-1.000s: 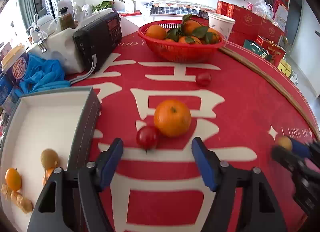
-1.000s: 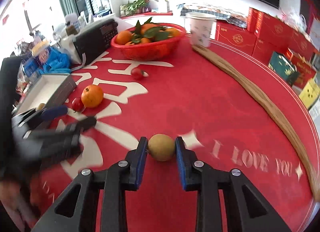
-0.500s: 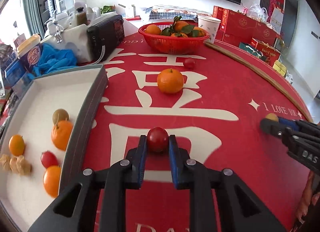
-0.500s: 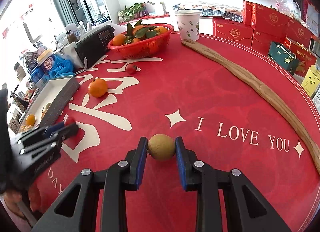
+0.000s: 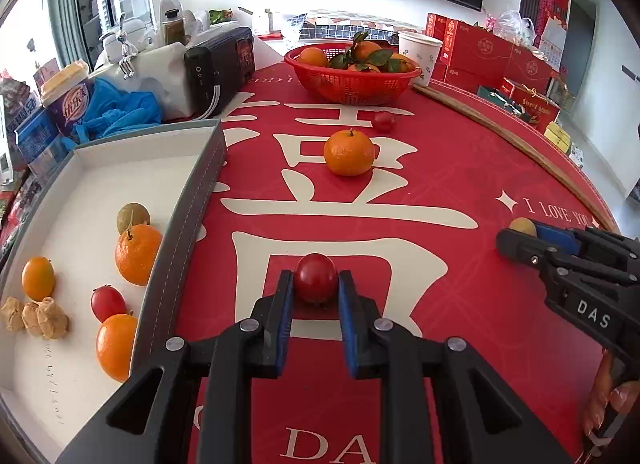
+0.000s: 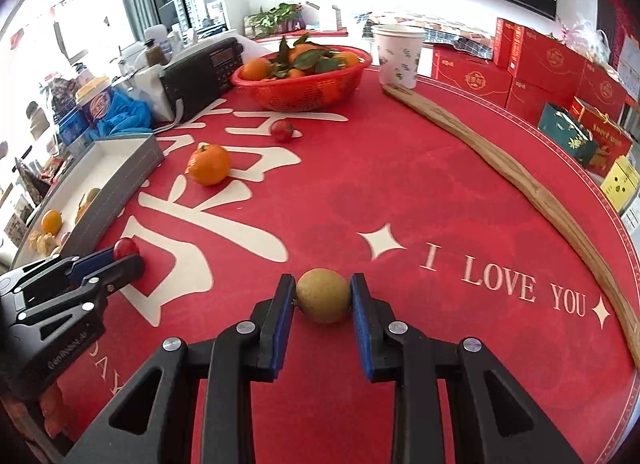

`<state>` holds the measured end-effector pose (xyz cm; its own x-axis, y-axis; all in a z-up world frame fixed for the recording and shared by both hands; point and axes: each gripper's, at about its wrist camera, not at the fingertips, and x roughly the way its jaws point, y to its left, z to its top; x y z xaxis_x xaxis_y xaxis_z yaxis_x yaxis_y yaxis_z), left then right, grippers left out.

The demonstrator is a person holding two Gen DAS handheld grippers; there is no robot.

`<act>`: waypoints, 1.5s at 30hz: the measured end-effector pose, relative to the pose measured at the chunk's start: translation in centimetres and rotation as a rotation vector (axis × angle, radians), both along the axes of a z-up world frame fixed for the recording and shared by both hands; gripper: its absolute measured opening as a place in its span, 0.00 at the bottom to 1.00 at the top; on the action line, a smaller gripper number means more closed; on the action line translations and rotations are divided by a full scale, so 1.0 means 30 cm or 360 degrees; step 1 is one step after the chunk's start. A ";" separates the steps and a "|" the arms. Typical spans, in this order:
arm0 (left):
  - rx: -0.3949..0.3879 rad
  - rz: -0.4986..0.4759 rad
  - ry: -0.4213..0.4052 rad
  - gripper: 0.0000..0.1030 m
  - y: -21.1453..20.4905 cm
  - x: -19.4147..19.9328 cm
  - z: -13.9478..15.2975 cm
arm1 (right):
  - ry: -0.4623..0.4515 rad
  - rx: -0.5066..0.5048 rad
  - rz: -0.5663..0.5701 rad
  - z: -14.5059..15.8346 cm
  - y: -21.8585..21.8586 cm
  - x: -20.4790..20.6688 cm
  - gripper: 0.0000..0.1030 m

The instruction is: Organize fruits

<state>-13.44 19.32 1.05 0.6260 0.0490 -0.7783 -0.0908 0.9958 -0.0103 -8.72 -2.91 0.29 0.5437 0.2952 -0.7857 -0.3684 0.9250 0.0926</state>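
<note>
Red tablecloth (image 5: pixel 460 152) with big cream characters covers the round table, TV on the back wall. Left wrist view: left gripper (image 5: pixel 315 292) clamped on a red cherry tomato (image 5: pixel 315 278), both blue pads touching it, just right of the grey-walled tray (image 5: pixel 188 224). Tray holds a large orange (image 5: pixel 137 254), a brownish round fruit (image 5: pixel 132 216) touching it behind, two small oranges, one red tomato, some beige lumps, maybe nuts, too small to tell. Loose mandarin (image 5: pixel 349 152) and a second tomato (image 5: pixel 384 122) lie on the cloth, near the red basket (image 5: pixel 352 84) of leafy oranges. Right gripper (image 5: pixel 520 234) visible at right edge, pinching something yellowish.

Right wrist view: right gripper (image 6: pixel 323 300) closed on a tan-green round fruit (image 6: pixel 323 295), near the "I LOVE YOU" lettering. Left gripper at left edge with its tomato, beside the tray. Paper cup (image 6: pixel 397 56) and long wooden strip (image 6: pixel 500 168) on the far right.
</note>
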 end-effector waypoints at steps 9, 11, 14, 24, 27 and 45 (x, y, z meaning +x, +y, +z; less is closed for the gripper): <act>-0.0008 0.0000 -0.0002 0.23 0.001 0.000 -0.001 | -0.0006 -0.0008 0.0009 0.000 0.012 -0.004 0.29; -0.0008 0.0000 -0.0002 0.23 -0.001 0.000 -0.001 | -0.0008 -0.0012 0.0012 0.000 0.013 -0.003 0.29; -0.0007 0.0000 -0.0002 0.23 0.000 0.000 -0.001 | -0.0008 -0.0011 0.0012 0.000 0.014 -0.004 0.29; -0.0007 0.0000 -0.0001 0.23 0.000 0.000 -0.001 | -0.0009 -0.0011 0.0012 -0.001 0.013 -0.004 0.29; -0.0009 0.0000 -0.0002 0.23 0.000 -0.001 -0.001 | -0.0009 -0.0013 0.0013 -0.001 0.015 -0.005 0.29; -0.0054 0.0012 -0.0028 0.23 0.010 -0.014 0.006 | 0.0005 0.0021 0.0003 0.002 0.004 -0.004 0.29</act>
<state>-13.86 19.62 1.23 0.6395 0.0278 -0.7683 -0.0979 0.9942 -0.0455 -8.83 -2.78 0.35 0.5409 0.3064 -0.7833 -0.3697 0.9231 0.1058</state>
